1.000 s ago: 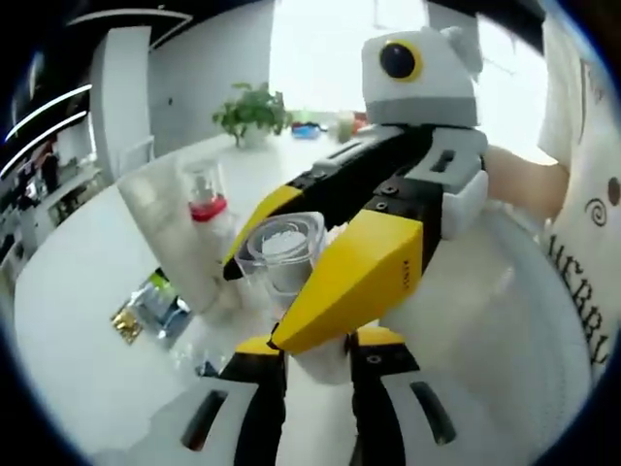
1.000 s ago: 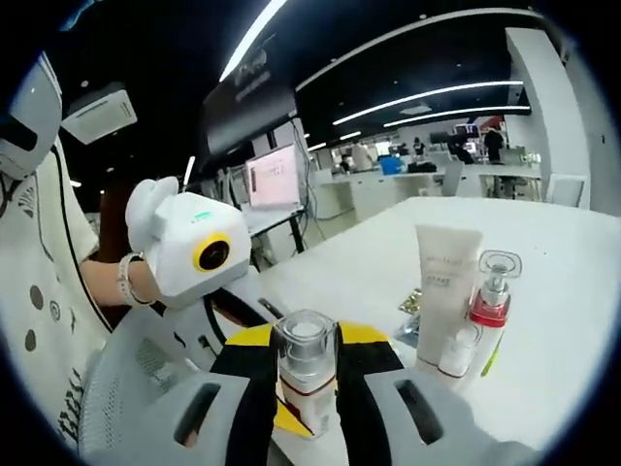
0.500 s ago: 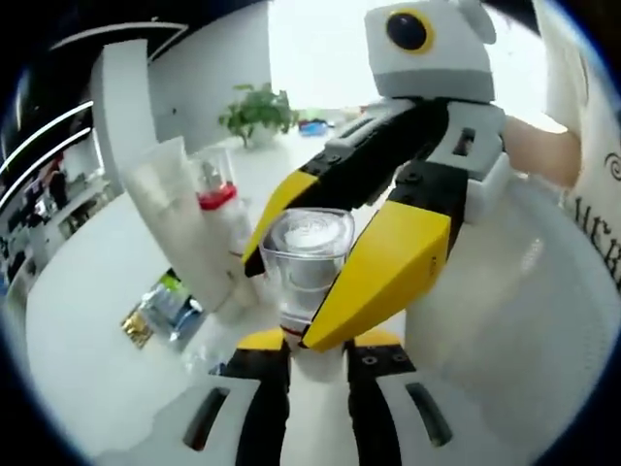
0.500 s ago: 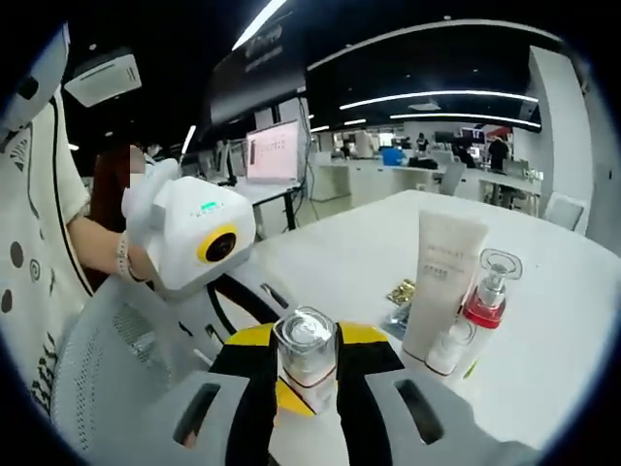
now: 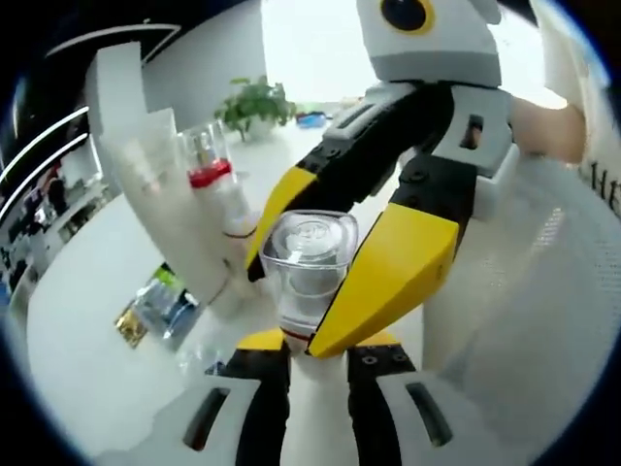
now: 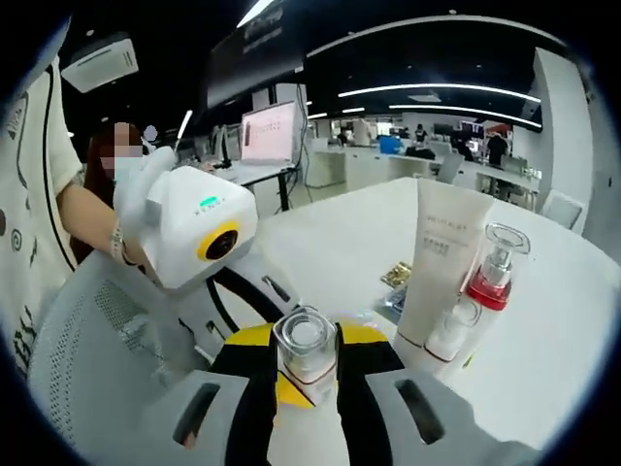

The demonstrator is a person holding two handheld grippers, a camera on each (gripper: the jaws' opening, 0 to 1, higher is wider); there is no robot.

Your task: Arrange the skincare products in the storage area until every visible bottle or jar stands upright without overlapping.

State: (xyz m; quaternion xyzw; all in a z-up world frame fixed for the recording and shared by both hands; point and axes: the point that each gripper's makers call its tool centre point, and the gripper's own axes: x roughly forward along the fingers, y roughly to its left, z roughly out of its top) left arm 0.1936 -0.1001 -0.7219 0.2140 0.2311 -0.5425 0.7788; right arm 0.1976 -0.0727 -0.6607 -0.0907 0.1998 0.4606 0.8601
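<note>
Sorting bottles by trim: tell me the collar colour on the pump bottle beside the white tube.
Red, under a clear cap; the pump bottle shows it best in the right gripper view.

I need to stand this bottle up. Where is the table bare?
Bare table lies beyond the tube and pump bottle, and between them and the left tongs. Crowded at the tube's foot: a small bottle and sachets. Both tongs hold the bottle.
</note>
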